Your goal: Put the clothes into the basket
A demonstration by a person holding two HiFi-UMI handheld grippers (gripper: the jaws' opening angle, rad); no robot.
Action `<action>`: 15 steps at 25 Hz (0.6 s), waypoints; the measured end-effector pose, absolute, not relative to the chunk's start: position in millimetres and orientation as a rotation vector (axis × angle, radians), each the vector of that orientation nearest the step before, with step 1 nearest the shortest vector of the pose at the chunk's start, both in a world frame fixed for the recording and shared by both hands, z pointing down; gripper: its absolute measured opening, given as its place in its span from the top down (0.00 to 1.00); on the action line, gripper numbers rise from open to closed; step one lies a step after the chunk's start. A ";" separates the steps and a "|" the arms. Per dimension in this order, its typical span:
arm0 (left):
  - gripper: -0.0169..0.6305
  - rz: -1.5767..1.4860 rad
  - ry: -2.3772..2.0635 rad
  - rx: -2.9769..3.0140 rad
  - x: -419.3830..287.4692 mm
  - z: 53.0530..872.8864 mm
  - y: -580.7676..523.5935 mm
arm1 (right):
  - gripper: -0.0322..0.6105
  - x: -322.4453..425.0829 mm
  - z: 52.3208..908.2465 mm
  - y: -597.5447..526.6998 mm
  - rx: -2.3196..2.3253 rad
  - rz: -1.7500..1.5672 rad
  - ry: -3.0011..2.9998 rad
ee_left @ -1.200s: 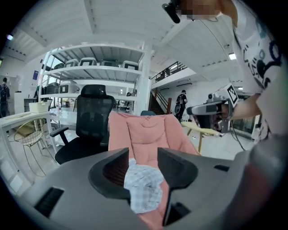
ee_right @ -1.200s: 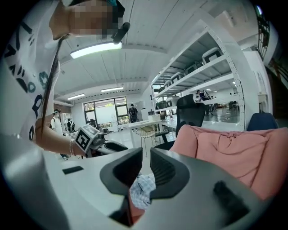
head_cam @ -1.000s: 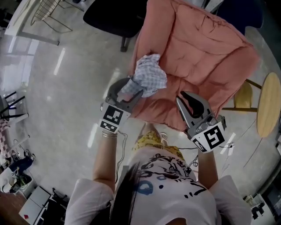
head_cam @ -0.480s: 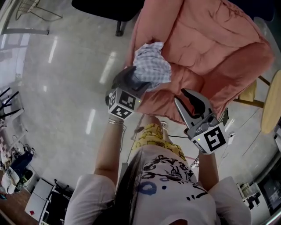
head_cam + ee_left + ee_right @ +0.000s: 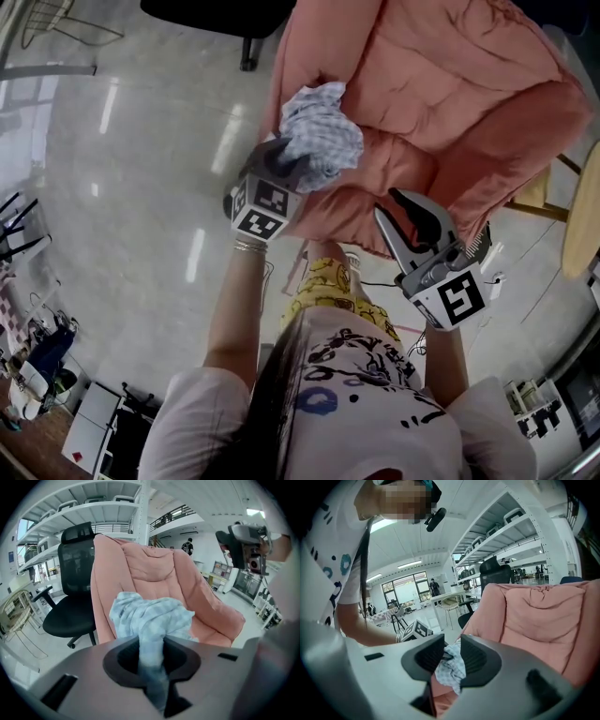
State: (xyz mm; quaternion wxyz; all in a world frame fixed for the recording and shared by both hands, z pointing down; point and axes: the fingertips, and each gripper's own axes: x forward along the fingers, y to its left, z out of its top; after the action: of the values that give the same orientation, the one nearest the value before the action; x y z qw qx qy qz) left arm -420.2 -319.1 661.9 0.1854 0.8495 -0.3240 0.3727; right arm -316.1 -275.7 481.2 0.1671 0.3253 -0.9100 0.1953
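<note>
Left claw (image 5: 153, 667) just closing on checked cloth (image 5: 150, 616); cloth hides claw tips.

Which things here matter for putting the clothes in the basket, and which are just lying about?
Job: checked cloth; left gripper, jaws just closed on that cloth; right gripper, jaws open and empty.
Lying about: pink armchair under the cloth; black office chair; round wooden table.

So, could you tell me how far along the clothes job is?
Done: nothing visibly in a basket yet. In hand: the left claw has just been closing and now pinches the checked cloth on the pink chair. The right claw is open, empty. Left: lift the cloth and carry it to the basket.
</note>
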 end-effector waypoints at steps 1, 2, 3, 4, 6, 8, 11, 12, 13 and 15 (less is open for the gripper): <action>0.85 1.046 -0.910 2.381 -419.7 659.9 -318.7 | 0.81 -314.5 480.3 -274.7 0.919 0.550 -2.591; 0.86 1.036 -0.905 2.369 -418.7 657.0 -317.8 | 0.81 -313.1 478.5 -273.4 0.914 0.546 -2.595; 0.87 1.021 -0.900 2.362 -417.1 652.6 -316.5 | 0.81 -312.1 476.0 -271.8 0.912 0.544 -2.601; 0.87 1.006 -0.894 2.363 -415.3 647.0 -314.8 | 0.81 -311.5 472.9 -270.0 0.912 0.542 -2.606; 0.88 0.978 -0.880 2.379 -411.7 632.4 -310.3 | 0.81 -311.5 466.1 -267.1 0.914 0.535 -2.615; 0.88 0.957 -0.865 2.395 -407.7 617.1 -304.2 | 0.81 -311.4 458.9 -265.0 0.916 0.527 -2.623; 0.88 0.920 -0.857 2.430 -398.8 588.9 -295.9 | 0.81 -309.6 445.5 -260.7 0.925 0.512 -2.636; 0.88 0.899 -0.855 2.440 -395.7 578.7 -293.0 | 0.81 -308.9 440.8 -258.6 0.929 0.504 -2.640; 0.88 0.872 -0.852 2.446 -392.7 568.8 -289.7 | 0.81 -307.9 436.4 -256.4 0.933 0.494 -2.643; 0.88 0.800 -0.841 2.459 -386.3 548.5 -283.6 | 0.81 -304.8 427.6 -252.2 0.947 0.472 -2.645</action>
State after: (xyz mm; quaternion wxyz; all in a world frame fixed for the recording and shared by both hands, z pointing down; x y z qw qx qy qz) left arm -386.3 -283.6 548.5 0.2097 0.8842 -0.3025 0.2877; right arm -304.8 -252.2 427.6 0.1457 0.3290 -0.9185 0.1640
